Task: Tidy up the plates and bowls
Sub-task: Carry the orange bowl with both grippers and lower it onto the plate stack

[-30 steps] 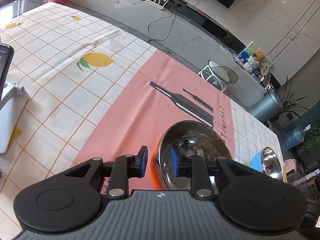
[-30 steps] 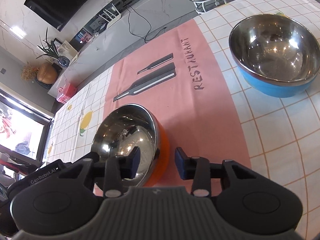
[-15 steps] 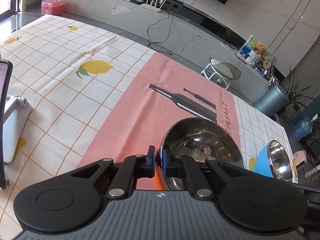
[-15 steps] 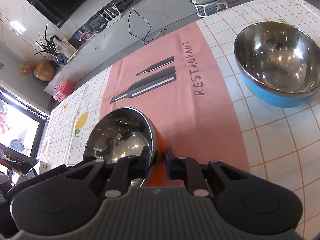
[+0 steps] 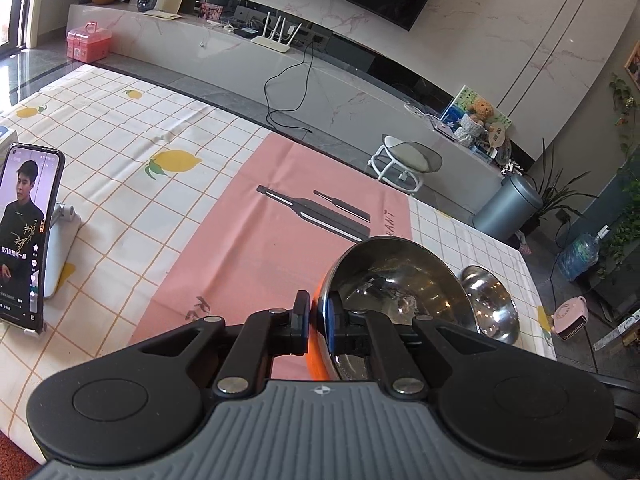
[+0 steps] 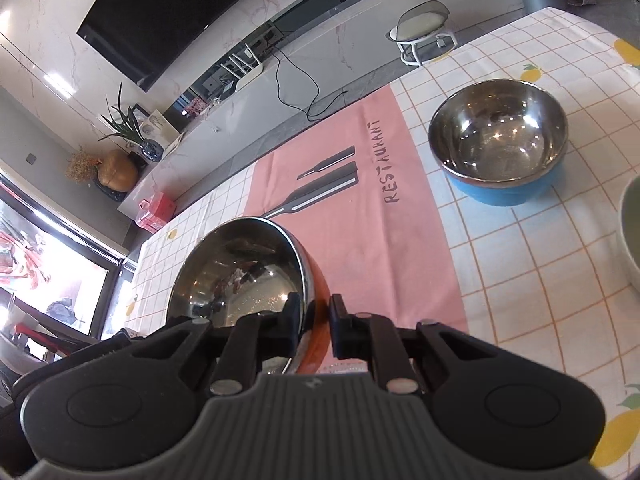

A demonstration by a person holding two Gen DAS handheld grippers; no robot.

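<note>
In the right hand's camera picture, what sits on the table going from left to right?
Orange bowl, held at its rim, then the pink mat, then the blue bowl, then a pale dish cut off by the right edge.

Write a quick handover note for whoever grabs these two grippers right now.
Left gripper: shut on orange bowl, near rim.
Right gripper: shut on the opposite rim.
Both jaws have just been closing on that rim; the bowl looks tilted, lifted off the pink placemat.
Blue bowl sits empty on the tablecloth to the right.
Done: bowl gripped.
Left: probably nest it in the blue one.
</note>
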